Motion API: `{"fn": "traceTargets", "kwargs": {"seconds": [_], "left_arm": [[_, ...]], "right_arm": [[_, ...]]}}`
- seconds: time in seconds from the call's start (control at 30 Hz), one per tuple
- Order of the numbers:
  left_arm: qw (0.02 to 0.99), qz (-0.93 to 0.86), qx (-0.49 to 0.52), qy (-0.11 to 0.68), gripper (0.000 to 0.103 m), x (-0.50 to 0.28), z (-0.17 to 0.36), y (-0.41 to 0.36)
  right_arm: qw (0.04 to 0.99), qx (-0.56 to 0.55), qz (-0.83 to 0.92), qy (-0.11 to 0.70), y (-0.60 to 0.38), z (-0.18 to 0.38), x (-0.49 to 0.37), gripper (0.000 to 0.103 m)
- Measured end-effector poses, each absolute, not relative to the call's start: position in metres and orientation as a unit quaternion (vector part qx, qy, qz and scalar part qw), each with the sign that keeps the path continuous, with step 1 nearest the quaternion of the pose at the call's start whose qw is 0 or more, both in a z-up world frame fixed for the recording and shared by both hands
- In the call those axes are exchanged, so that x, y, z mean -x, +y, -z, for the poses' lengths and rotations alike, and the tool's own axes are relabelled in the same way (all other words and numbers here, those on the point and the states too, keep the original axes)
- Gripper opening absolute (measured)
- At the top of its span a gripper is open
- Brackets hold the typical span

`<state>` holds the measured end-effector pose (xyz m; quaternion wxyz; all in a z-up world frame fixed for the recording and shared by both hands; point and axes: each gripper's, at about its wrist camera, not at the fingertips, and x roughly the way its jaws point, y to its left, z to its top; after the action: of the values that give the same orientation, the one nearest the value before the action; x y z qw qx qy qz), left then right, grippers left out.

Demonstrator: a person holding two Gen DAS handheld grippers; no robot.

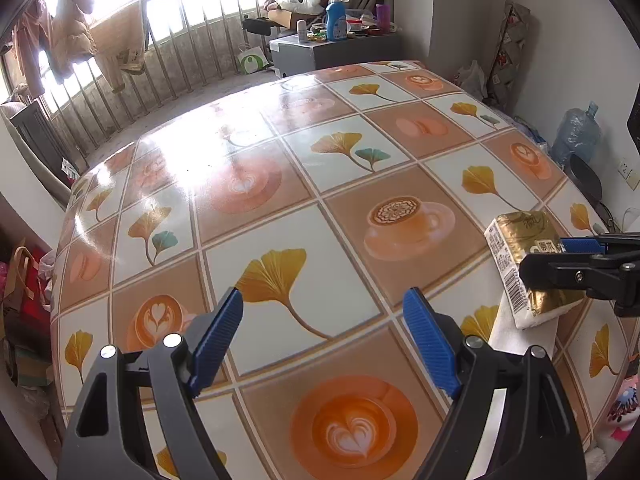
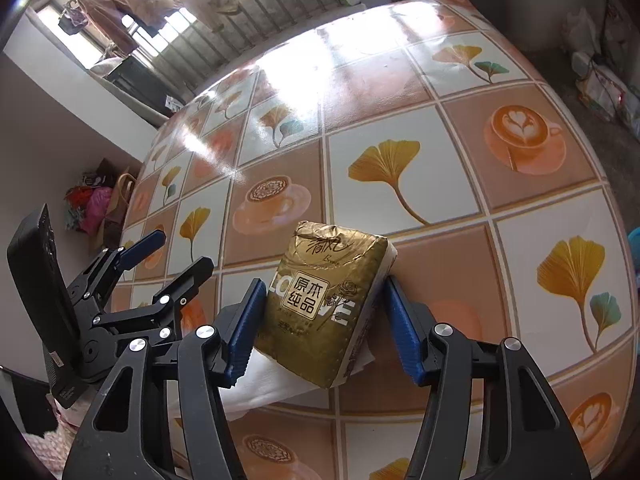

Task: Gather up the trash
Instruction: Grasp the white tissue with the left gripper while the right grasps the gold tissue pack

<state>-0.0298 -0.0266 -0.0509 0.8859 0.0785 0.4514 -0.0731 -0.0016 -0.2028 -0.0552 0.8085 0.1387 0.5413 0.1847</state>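
Indoors, patterned tablecloth [image 1: 304,200] meets railing [image 1: 192,40]; left jaws wide, right jaws hold tissue pack [image 2: 332,300].

A gold-wrapped tissue pack [image 2: 328,304], tilted, rests on a white tissue sheet [image 2: 272,384] on the tablecloth.

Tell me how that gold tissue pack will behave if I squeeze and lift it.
The gold tissue pack looks soft, so it will probably dent between the right hand-held gripper pads. Its glossy wrap may slip. Likely light for its size.
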Motion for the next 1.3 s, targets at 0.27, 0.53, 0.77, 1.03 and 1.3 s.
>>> {"fn": "traceTargets", "kwargs": {"seconds": [0.27,0.53,0.77,1.03,1.3], "left_arm": [[0.887,0.073,-0.083,0.448,0.080,0.031,0.049,-0.029],[0.889,0.186,-0.002,0.418,0.080,0.044,0.025,-0.029],[0.856,0.297,-0.031,0.423,0.063,0.068,0.021,-0.075],[0.842,0.295,-0.129,0.434,0.056,0.088,0.045,-0.113],[0.838,0.271,-0.163,0.444,0.054,0.089,0.059,-0.117]], "right_arm": [[0.819,-0.151,-0.173,0.526,-0.226,0.044,0.008,0.056],[0.829,-0.148,-0.127,0.524,-0.256,0.048,0.025,0.055],[0.828,-0.167,-0.101,0.526,-0.279,0.057,0.037,0.056],[0.829,-0.170,-0.101,0.524,-0.279,0.057,0.039,0.056],[0.827,-0.175,-0.103,0.524,-0.284,0.059,0.039,0.056]]}}
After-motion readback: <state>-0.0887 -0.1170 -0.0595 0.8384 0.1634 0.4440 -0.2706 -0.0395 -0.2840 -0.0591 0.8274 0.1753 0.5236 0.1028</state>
